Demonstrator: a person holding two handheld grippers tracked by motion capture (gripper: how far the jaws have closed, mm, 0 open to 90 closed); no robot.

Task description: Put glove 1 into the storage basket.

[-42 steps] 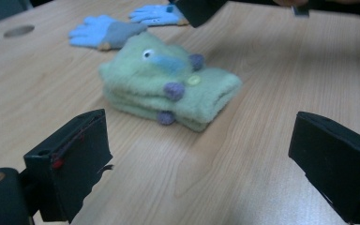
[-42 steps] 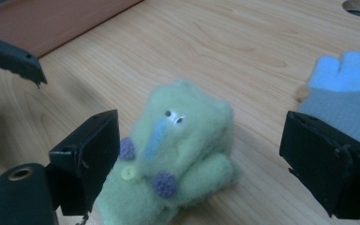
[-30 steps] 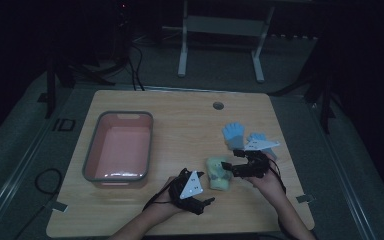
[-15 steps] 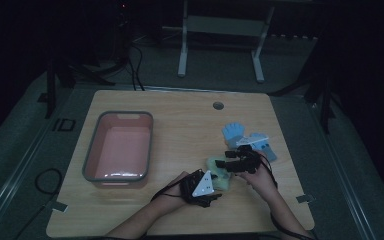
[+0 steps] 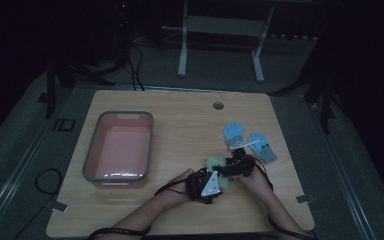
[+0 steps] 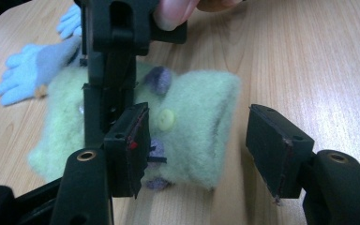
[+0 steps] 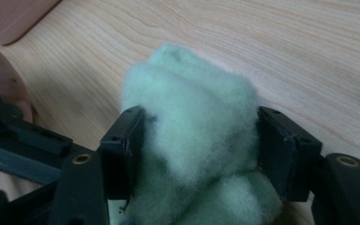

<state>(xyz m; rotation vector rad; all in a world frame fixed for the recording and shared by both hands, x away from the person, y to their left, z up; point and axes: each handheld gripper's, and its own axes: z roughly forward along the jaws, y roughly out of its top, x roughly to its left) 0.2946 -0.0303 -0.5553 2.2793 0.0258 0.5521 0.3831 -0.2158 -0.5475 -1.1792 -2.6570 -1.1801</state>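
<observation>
Gripping a fluffy green mitten [image 7: 192,136] between both of its pads, the right gripper [image 7: 197,150] pinches the soft bundle from either side near the front edge of the wooden table [image 5: 180,125]. The left gripper [image 6: 197,145] sits just beside it with its jaws spread, one pad against the green fleece close to a small yellow button [image 6: 167,118] and the other pad standing clear over bare wood. From the high view, both hands meet at the mitten, right of the table's middle. Just beyond lie two pale blue gloves [image 5: 247,140], side by side. Farther left sits a pink tub [image 5: 100,145] with a grey rim.
</observation>
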